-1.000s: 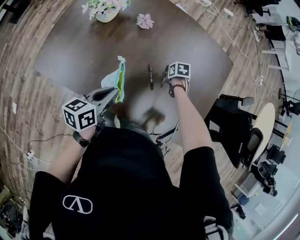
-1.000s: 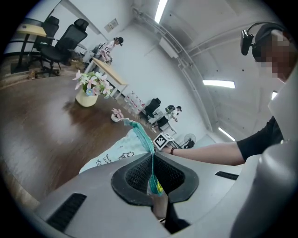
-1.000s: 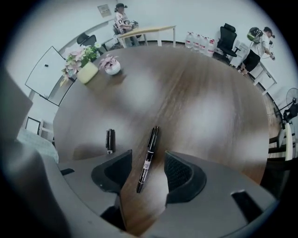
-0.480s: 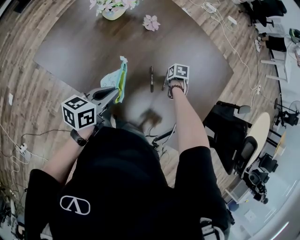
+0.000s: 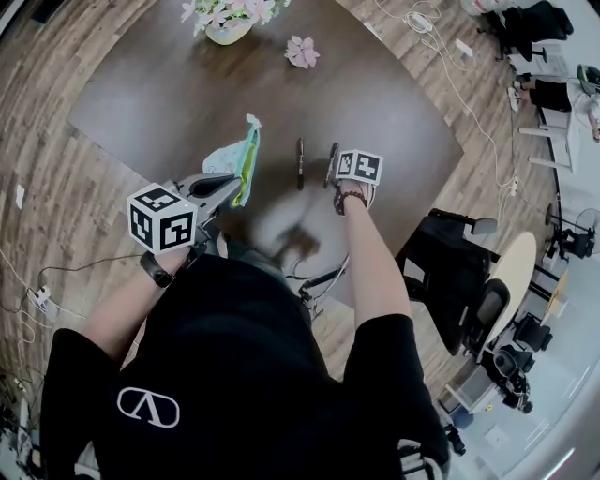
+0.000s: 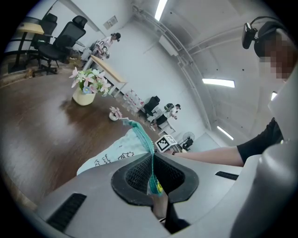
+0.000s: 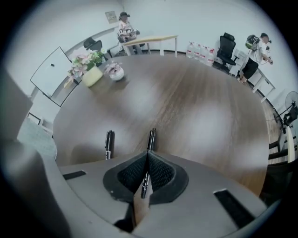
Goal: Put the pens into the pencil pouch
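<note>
My left gripper is shut on the zip edge of the teal and white pencil pouch, holding it up over the dark wooden table. Two black pens lie side by side right of the pouch. The right gripper points steeply down, its jaws closing tight on the right-hand pen, which runs between the pads. The other pen lies free to its left.
A vase of flowers and a small pink flower dish stand at the table's far side. A black office chair stands right of the person. Cables run across the floor.
The right gripper has stayed at the right-hand pen, shifting only slightly. The left gripper and the pouch have held still.
</note>
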`<state>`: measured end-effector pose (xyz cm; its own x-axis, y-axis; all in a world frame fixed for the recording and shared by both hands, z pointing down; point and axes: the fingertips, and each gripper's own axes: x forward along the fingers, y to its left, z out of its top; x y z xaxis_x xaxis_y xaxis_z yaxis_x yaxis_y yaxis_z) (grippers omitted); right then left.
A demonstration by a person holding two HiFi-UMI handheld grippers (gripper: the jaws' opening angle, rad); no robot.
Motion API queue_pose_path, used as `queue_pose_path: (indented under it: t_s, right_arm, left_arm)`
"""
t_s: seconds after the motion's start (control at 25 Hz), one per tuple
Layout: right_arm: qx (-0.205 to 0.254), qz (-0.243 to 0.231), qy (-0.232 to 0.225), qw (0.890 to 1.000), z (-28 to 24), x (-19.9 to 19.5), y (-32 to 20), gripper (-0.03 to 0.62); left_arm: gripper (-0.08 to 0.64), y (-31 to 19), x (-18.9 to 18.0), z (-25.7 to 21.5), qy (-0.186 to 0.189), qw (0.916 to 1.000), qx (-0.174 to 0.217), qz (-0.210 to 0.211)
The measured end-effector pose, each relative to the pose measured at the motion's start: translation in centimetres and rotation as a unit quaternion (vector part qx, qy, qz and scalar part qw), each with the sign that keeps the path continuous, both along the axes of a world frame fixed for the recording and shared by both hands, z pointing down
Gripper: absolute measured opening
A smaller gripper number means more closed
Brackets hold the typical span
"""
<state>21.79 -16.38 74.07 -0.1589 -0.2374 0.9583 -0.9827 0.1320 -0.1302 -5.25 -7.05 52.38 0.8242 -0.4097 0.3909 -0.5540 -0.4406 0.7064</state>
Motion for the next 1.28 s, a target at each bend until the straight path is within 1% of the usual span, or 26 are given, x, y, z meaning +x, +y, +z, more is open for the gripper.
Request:
queue_pose_path:
  t_s: [0.08, 0.12, 0.16, 0.2, 0.32, 0.36, 0.4, 0.44, 0.48, 0.56, 0.6, 0.68, 0.72, 0.76, 0.88, 1.0, 1.08, 1.16, 1.2, 1.24, 1.28]
  right_arm:
    - [0.044, 0.004, -0.008, 0.999, -1.8, 0.3, -0.6, 0.002]
    - [0.061, 0.006, -0.012, 0.998, -2.7, 0.4, -0.7, 0.002]
    - [0.068, 0.005, -0.015, 0.998, -3.3, 0.6, -0.6, 0.002]
    - [0.063, 0.001, -0.019, 0.998, -3.4, 0.6, -0.3, 0.002]
    - [0.003, -0.004, -0.03, 1.0, -1.6, 0.6, 0.8, 0.002]
    - [-0.017, 0.0, -0.036, 0.999, -0.8, 0.4, 1.0, 0.039]
    - [-0.035, 0.006, -0.045, 0.998, -0.1, 0.1, 1.2, 0.128]
    - [-0.05, 0.012, -0.054, 0.997, 0.5, -0.4, 1.4, 0.191]
    - [-0.064, 0.014, -0.055, 0.996, 1.1, -0.7, 1.6, 0.196]
    - [-0.082, 0.005, -0.032, 0.996, 2.1, -0.8, 1.8, 0.192]
    - [-0.087, 0.0, -0.016, 0.996, 2.5, -0.6, 1.9, 0.177]
    - [-0.088, -0.006, 0.015, 0.996, 3.0, 0.0, 2.0, 0.105]
    - [-0.087, -0.012, 0.027, 0.996, 3.0, 0.2, 1.9, 0.057]
    - [-0.085, -0.018, 0.034, 0.996, 3.0, 0.3, 1.8, 0.047]
    - [-0.077, -0.02, 0.029, 0.996, 2.9, 0.2, 1.6, 0.044]
    - [-0.048, -0.024, 0.022, 0.998, 2.4, 0.4, 1.6, 0.044]
    - [-0.009, -0.024, 0.011, 1.0, 1.2, 0.3, 1.0, 0.044]
    - [0.044, -0.022, -0.002, 0.999, -1.1, 0.2, 0.1, 0.044]
    - [0.078, -0.02, -0.01, 0.997, -2.7, 0.1, -0.4, 0.044]
    - [0.117, -0.018, -0.02, 0.993, -4.8, 0.0, -0.9, 0.044]
    - [0.159, -0.018, -0.034, 0.986, -7.2, -0.2, -1.4, 0.044]
  left_arm:
    - [0.015, -0.2, 0.3, 0.0, -0.001, 1.0, 0.0, 0.006]
    - [0.015, -0.4, 0.5, 0.0, -0.001, 1.0, 0.0, 0.009]
    - [0.015, -0.4, 0.7, 0.0, -0.001, 0.9999, 0.0, 0.012]
    - [0.015, -0.5, 0.9, 0.0, -0.001, 0.9999, 0.0, 0.016]
    - [0.015, -0.7, 1.7, -0.2, -0.003, 0.9996, 0.003, 0.029]
    - [0.015, -0.7, 1.9, -0.3, -0.003, 0.9995, 0.003, 0.032]
    - [0.015, -0.7, 2.1, -0.3, -0.002, 0.9994, 0.002, 0.034]
    - [0.015, -0.6, 2.2, -0.3, -0.002, 0.9994, 0.001, 0.035]
    - [0.015, -0.5, 2.2, -0.2, -0.002, 0.9994, 0.0, 0.035]
    - [0.015, -0.4, 2.1, 0.0, -0.003, 0.9994, -0.002, 0.035]
    - [0.015, -0.3, 2.0, 0.2, -0.004, 0.9994, -0.004, 0.035]
    - [0.015, 0.0, 1.8, 0.5, -0.005, 0.9994, -0.008, 0.035]
    - [0.015, 0.1, 1.7, 0.6, -0.005, 0.9994, -0.009, 0.034]
    - [0.015, 0.2, 1.5, 0.6, -0.005, 0.9994, -0.011, 0.033]
    - [0.015, 0.1, 1.4, 0.7, -0.006, 0.9995, -0.012, 0.029]
    - [0.015, 0.1, 1.6, 0.7, -0.005, 0.9994, -0.013, 0.031]
    - [0.015, 0.0, 1.6, 0.6, -0.006, 0.9994, -0.013, 0.032]
    - [0.015, -0.3, 1.6, 0.6, -0.005, 0.9994, -0.014, 0.031]
    - [0.015, -0.5, 1.7, 0.6, -0.005, 0.9994, -0.014, 0.031]
    - [0.015, -0.6, 1.9, 0.5, -0.004, 0.9994, -0.014, 0.032]
    - [0.015, -0.8, 2.1, 0.4, -0.003, 0.9994, -0.014, 0.033]
